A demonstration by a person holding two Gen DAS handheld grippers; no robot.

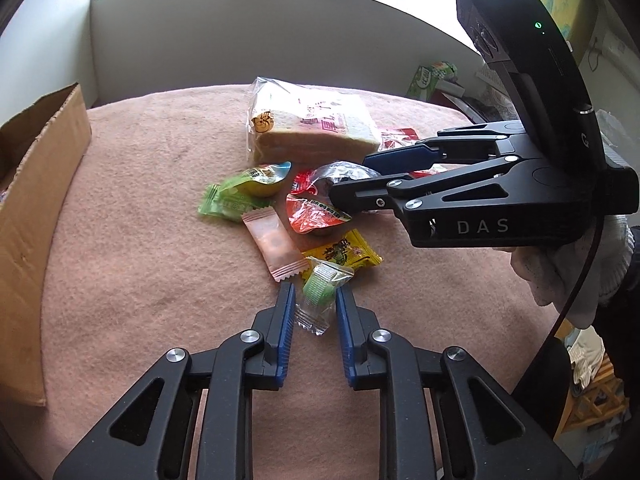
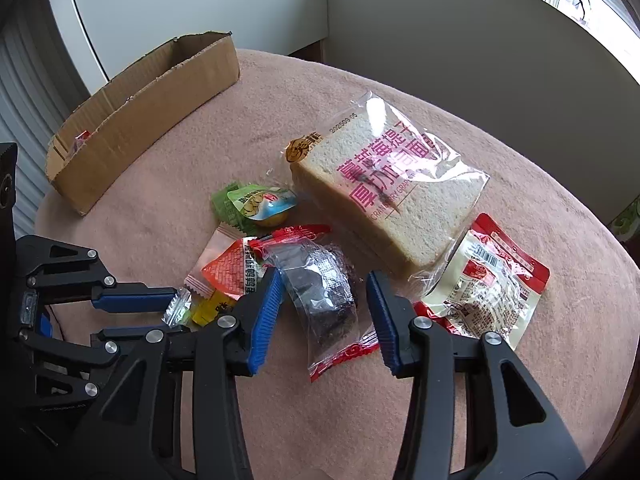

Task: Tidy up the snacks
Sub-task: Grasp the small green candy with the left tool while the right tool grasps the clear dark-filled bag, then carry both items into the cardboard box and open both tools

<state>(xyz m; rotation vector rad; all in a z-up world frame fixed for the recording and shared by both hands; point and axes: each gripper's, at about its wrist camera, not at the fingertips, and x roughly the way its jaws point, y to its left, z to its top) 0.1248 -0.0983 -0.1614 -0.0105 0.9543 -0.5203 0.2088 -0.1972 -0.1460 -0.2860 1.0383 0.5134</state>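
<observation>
My left gripper [image 1: 314,288] is shut on a small green candy in a clear wrapper [image 1: 318,292] at the near edge of the snack pile. Beside it lie a pink wrapper [image 1: 276,246], a yellow packet [image 1: 348,254] and an orange-lidded jelly cup [image 1: 316,212]. My right gripper [image 2: 323,276] stands open astride a dark snack in a clear, red-ended wrapper [image 2: 320,300]; its left pad touches the wrapper, its right pad stands apart. A bagged bread slice [image 2: 384,196] lies just beyond. A green-lidded jelly cup [image 2: 260,206] sits to the left.
An open cardboard box [image 2: 140,120] sits at the far left of the pink-clothed table [image 2: 280,420], with something red inside. A red-and-white pouch [image 2: 488,284] lies right of my right gripper. White walls close off the back. A gloved hand [image 1: 580,264] holds the right gripper.
</observation>
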